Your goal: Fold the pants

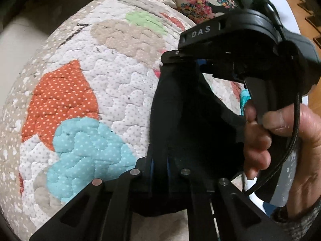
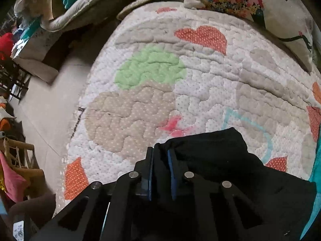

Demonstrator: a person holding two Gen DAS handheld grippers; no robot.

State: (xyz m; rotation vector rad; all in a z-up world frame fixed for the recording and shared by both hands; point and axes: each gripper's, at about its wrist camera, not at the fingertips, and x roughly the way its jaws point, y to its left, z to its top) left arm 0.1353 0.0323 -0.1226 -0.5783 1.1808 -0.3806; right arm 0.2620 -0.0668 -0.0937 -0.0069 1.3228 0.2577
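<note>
The black pants [image 1: 190,124] hang lifted above a quilted bedspread [image 1: 112,76] with coloured hearts. My left gripper [image 1: 159,160] is shut on one part of the black cloth at the bottom of the left wrist view. The right gripper [image 1: 180,57] shows in that view at upper right, held by a hand, pinching the pants' upper edge. In the right wrist view my right gripper [image 2: 161,156] is shut on a fold of the black pants [image 2: 220,156], which drape to the right over the quilt [image 2: 180,76].
A floral pillow [image 2: 240,2] lies at the bed's far right end. Folded bedding [image 2: 84,2] and boxes sit beyond the bed's left edge, above bare floor [image 2: 46,104]. Clutter and pink cloth [image 2: 12,178] stand at far left.
</note>
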